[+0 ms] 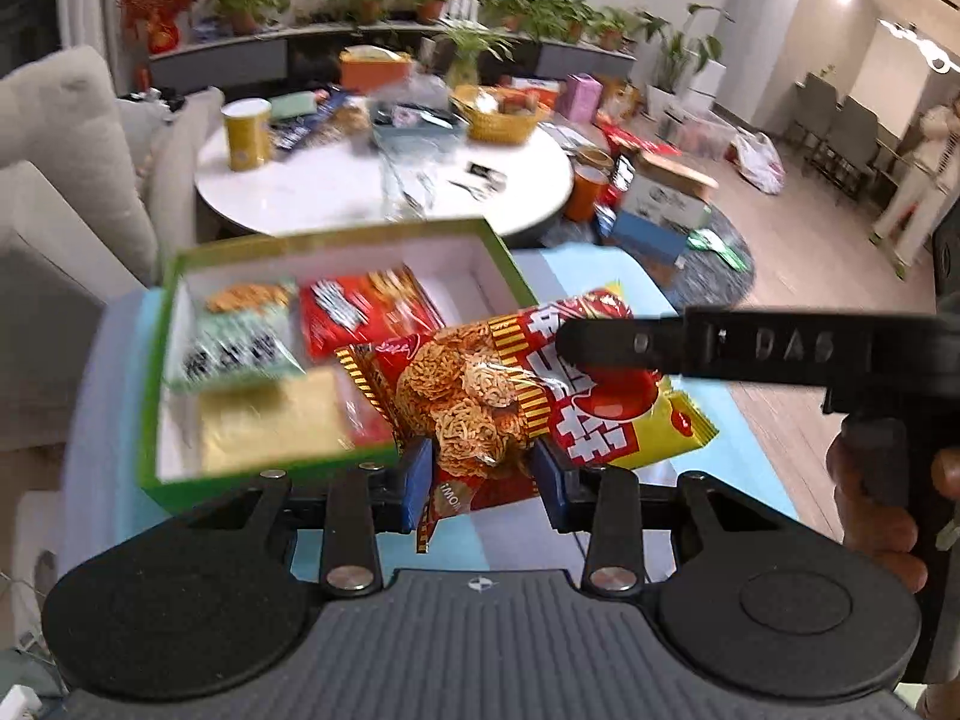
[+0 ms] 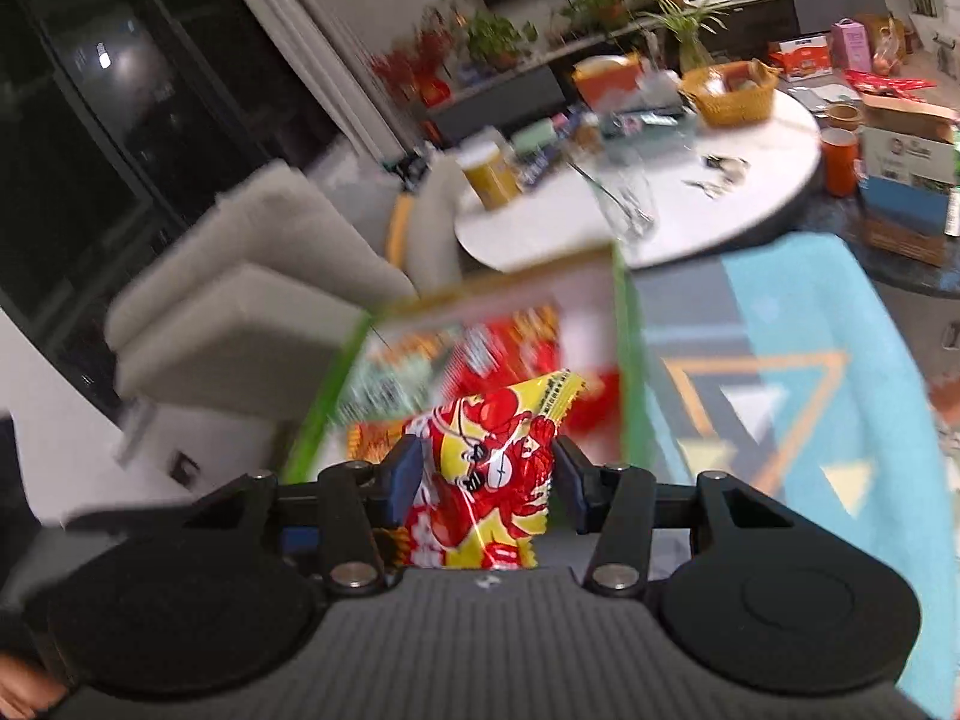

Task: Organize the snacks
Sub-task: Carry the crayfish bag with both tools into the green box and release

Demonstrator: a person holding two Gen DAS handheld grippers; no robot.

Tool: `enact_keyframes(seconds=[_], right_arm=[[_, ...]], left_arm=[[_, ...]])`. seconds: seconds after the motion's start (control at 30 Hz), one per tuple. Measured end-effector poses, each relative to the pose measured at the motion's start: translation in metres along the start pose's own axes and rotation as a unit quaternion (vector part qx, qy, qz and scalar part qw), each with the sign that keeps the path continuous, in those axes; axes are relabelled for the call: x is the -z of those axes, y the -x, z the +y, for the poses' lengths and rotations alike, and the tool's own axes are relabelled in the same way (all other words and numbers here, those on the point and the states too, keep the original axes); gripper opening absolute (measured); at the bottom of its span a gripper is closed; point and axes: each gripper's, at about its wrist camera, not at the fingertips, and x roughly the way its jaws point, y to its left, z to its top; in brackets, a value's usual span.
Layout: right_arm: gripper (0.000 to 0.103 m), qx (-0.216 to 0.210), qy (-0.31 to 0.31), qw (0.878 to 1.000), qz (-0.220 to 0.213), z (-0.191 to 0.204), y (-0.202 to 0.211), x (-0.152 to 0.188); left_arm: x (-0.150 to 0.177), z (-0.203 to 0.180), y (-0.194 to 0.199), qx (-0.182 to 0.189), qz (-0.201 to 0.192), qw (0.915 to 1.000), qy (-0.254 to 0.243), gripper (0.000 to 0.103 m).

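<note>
A red and yellow noodle snack bag (image 1: 510, 372) hangs above the near right corner of an open green box (image 1: 336, 237). My left gripper (image 1: 483, 480) is shut on the bag's red end. One black finger (image 1: 660, 345) of my right gripper reaches in from the right onto the bag's yellow end. In the right wrist view my right gripper (image 2: 486, 480) is shut on that yellow end of the bag (image 2: 492, 432), over the green box (image 2: 630, 360). In the box lie a green-white packet (image 1: 234, 342), a red packet (image 1: 366, 312) and a yellow packet (image 1: 270, 420).
The box sits on a blue patterned cloth (image 2: 810, 390). Behind it a round white table (image 1: 360, 192) carries a yellow can (image 1: 246, 135), a wicker basket (image 1: 501, 120) and clutter. A pale sofa (image 1: 60, 180) is at left, cardboard boxes (image 1: 666, 198) at right, a person (image 1: 918, 180) far right.
</note>
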Motion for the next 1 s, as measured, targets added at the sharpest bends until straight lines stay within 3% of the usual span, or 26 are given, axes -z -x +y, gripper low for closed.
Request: enact_keyframes(seconds=[0.23, 0.53, 0.77, 0.83, 1.0], right_arm=[[0.064, -0.005, 0.011, 1.0, -0.004, 0.009, -0.049, -0.033], [0.064, -0.007, -0.04, 0.999, -0.007, -0.022, -0.097, -0.045], [0.064, 0.036, -0.032, 0.999, 0.023, -0.036, -0.129, -0.04], [0.064, 0.054, -0.005, 0.998, 0.014, -0.032, -0.129, -0.036], [0.065, 0.086, 0.047, 0.995, -0.002, -0.017, -0.122, -0.032]], left_arm=[[-0.036, 0.035, -0.032, -0.033, 0.003, 0.9989, 0.033, 0.035], [-0.066, 0.064, -0.094, -0.044, 0.009, 0.9982, 0.039, 0.035], [-0.066, 0.072, -0.135, -0.058, 0.026, 0.9977, 0.024, 0.034], [-0.063, 0.075, -0.137, -0.064, 0.024, 0.9974, 0.024, 0.045], [-0.061, 0.076, -0.13, -0.078, 0.02, 0.9966, 0.018, 0.046]])
